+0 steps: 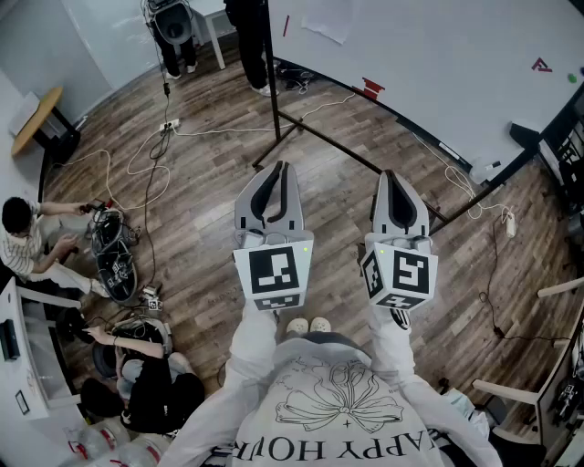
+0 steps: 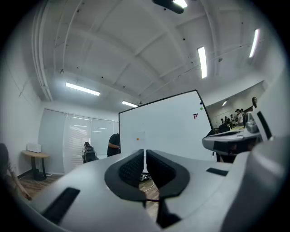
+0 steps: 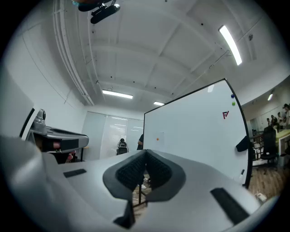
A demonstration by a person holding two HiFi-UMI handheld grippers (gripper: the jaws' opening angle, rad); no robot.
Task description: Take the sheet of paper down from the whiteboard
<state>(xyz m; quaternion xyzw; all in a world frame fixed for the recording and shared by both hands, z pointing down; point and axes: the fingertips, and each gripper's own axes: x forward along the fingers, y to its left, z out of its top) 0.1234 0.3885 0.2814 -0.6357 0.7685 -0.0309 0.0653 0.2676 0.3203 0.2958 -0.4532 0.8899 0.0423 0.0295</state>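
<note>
Our left gripper is held level with its jaws pressed fully together and nothing between them, and its own view shows the two dark pads meeting along one thin seam. Our right gripper rides just beside it, equally closed and equally empty; its view shows the pad tips touching. Both point at the whiteboard, which stands well ahead of the tips, with neither gripper near it. The sheet of paper hangs on that board, straight ahead of the left gripper and just above its closed tips, pinned by a small orange magnet. From the right gripper the same sheet sits a little to the right of the tips. The head view gives only a pale patch at the board's far edge, and we cannot make out the magnet there. That view alone shows what lies below the grippers: the wood floor, the board's black stand, loose cables and two people sitting off to the left. A red mark sits far right of both grippers.
</note>
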